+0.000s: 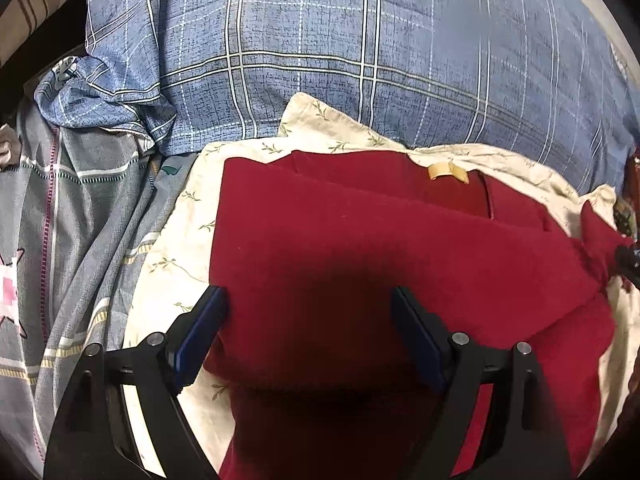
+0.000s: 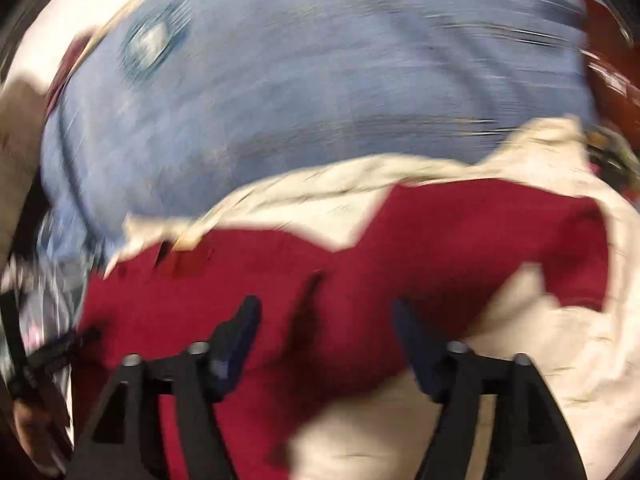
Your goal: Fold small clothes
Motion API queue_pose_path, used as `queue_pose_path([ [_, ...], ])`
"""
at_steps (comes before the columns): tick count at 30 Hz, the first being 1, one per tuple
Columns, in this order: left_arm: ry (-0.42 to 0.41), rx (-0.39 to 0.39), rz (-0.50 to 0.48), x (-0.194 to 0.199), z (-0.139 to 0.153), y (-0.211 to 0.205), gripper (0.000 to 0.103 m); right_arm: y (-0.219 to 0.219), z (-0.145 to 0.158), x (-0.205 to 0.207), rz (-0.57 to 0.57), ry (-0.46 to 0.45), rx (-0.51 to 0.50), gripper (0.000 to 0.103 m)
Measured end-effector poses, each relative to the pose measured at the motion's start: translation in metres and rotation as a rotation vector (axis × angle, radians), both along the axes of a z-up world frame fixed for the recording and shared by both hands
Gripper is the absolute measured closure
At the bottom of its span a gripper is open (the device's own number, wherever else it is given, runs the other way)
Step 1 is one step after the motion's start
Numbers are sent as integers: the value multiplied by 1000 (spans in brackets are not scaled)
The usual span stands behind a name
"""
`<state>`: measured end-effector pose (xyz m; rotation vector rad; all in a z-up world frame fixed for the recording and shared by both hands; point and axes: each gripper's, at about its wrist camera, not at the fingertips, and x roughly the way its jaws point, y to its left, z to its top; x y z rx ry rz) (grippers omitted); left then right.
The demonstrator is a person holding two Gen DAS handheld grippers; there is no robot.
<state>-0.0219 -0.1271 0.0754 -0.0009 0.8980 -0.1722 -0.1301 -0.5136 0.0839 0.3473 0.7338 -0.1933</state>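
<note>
Left tongs point(image 1: 308, 332) hover spread over one red garment point(image 1: 360, 248), pinching nothing. Beneath it lies one cream leaf-print cloth point(image 1: 176, 248), spread on bedding: a blue plaid quilt point(image 1: 320, 40) from 10 to 2 o'clock, a grey striped sheet point(image 1: 72, 220) at 9 o'clock. One tan neck label point(image 1: 446, 171) shows at 1 o'clock. Right tongs point(image 2: 326, 340), badly blurred, also stand spread above the garment's point(image 2: 440, 240) edge.

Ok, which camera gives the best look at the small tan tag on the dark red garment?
The left wrist view: the small tan tag is sharp against the dark red garment. The right wrist view is motion-blurred, showing only a tan smear.
</note>
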Motion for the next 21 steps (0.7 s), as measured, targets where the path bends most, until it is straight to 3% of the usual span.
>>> queue_pose_path([
  [3, 1, -29, 4, -2, 3, 3, 18, -56, 1, -11, -167, -9, 42, 17],
  [6, 4, -40, 12, -1, 3, 4, 18, -116, -13, -5, -282, 8, 197, 17],
  [8, 6, -46, 19, 1, 2, 5, 18, -140, -25, 3, -299, -12, 283, 20],
  [10, 13, -43, 23, 4, -1, 6, 18, -155, -32, 9, -320, -39, 314, 40],
  [11, 16, -38, 26, 5, -3, 7, 18, -161, -34, 9, -341, -51, 311, 75],
  [12, 18, -33, 30, 5, -4, 7, 18, -168, -34, 8, -361, -57, 302, 98],
  [15, 28, -41, 38, 7, -6, 10, 19, -180, -17, -13, -406, -136, 309, 98],
  [18, 29, -74, 40, 5, -3, 14, 18, -173, 16, -42, -409, -209, 207, 98],
  [21, 17, -89, 39, 3, 3, 15, 18, -148, 38, -46, -346, -206, 95, 98],
])
